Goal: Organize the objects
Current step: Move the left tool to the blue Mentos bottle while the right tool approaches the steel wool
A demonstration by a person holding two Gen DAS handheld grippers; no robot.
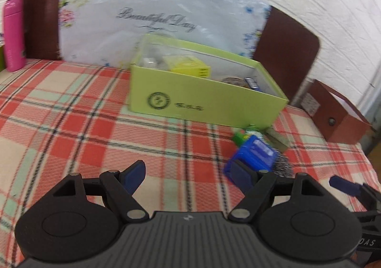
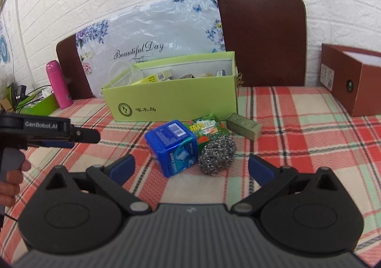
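Observation:
A lime green open box [image 2: 173, 98] stands on the plaid cloth and holds several small items; it also shows in the left wrist view [image 1: 202, 91]. In front of it lie a blue carton [image 2: 172, 146], a steel wool scrubber [image 2: 216, 154], a green scrubber packet [image 2: 207, 128] and an olive bar [image 2: 243, 126]. My right gripper [image 2: 191, 166] is open and empty, its jaws wide just short of the carton and scrubber. My left gripper [image 1: 190, 174] is open and empty, left of the blue carton [image 1: 254, 156]. It shows side-on in the right wrist view [image 2: 71, 137].
A pink bottle [image 2: 58, 84] stands at the far left, also in the left wrist view [image 1: 14, 34]. A brown box [image 2: 354, 82] sits at the right edge. A brown headboard [image 2: 262, 37] and a plastic-wrapped floral board [image 2: 152, 46] lean on the white wall.

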